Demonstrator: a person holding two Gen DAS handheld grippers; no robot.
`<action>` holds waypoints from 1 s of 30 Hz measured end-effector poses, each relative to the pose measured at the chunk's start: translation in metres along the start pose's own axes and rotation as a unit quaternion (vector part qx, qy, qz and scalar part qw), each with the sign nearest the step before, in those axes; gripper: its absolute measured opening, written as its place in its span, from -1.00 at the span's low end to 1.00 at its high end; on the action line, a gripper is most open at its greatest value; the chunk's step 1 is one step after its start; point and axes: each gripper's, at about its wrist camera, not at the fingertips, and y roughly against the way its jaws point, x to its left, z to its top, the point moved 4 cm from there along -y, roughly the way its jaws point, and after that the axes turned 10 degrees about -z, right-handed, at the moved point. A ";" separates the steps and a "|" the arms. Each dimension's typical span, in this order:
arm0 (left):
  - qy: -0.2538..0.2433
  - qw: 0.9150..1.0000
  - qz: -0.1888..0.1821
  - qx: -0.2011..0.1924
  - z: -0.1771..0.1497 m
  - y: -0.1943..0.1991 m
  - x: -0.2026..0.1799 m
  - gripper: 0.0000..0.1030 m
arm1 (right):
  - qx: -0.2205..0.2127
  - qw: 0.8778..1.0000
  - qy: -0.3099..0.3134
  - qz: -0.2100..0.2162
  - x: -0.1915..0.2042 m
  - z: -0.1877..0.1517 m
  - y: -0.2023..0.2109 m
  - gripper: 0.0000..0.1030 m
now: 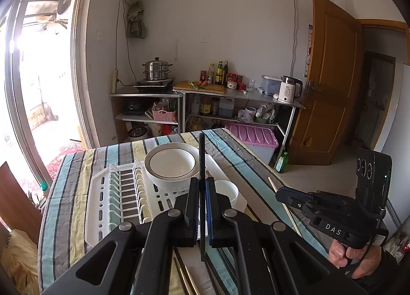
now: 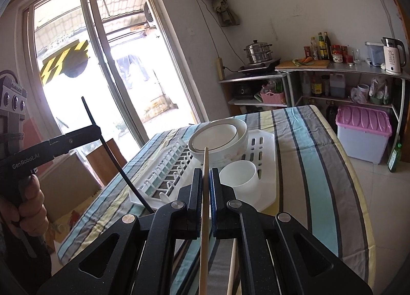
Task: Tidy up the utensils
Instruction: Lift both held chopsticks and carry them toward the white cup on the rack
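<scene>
- The left gripper (image 1: 202,184) has its jaws clenched on a thin black chopstick (image 1: 202,156); the stick runs straight through the jaws, its far end over the bowls and its near end hanging below the jaws, above the tabletop.
- The right gripper (image 2: 205,179) has its jaws clenched on a pale wooden chopstick (image 2: 205,207), which points toward the bowls and trails back under the gripper.
- More loose chopsticks (image 1: 188,281) lie on the striped tablecloth (image 1: 71,182) near the left gripper; a pale one (image 2: 232,266) lies under the right gripper.
- A white dish rack (image 1: 102,197) sits on the tabletop ahead of both grippers, its slotted plate section empty.
- Two stacked white bowls (image 1: 171,164) with a dark rim line stand in the rack's flat part, right in front of the raised chopsticks.
- A white utensil cup (image 2: 241,177) stands at the rack's near corner, just beside the bowls; nothing shows inside it.
- A hand (image 1: 353,259) grips the right gripper's handle; another hand (image 2: 28,205) holds the left one.
</scene>
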 end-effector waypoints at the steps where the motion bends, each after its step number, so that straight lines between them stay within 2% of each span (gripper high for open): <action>1: 0.001 1.000 0.000 0.002 -0.002 0.000 0.001 -0.91 | 0.002 1.000 -0.004 0.005 0.000 -0.001 -0.001 -0.90; 9: 0.003 1.000 0.001 0.005 -0.004 -0.003 0.004 -0.91 | -0.007 0.999 -0.014 0.033 0.001 0.003 0.011 -0.90; 15: 0.004 1.000 -0.003 0.008 -0.009 -0.004 0.004 -0.91 | 0.004 0.999 -0.024 0.042 -0.003 0.000 0.008 -0.89; 21: 0.006 1.000 -0.007 0.010 -0.012 -0.005 0.003 -0.91 | 0.006 0.999 -0.020 0.045 -0.001 -0.004 0.006 -0.90; 30: 0.005 1.000 -0.014 0.004 0.001 -0.004 0.003 -0.91 | 0.001 0.999 -0.014 0.039 -0.002 0.005 0.005 -0.89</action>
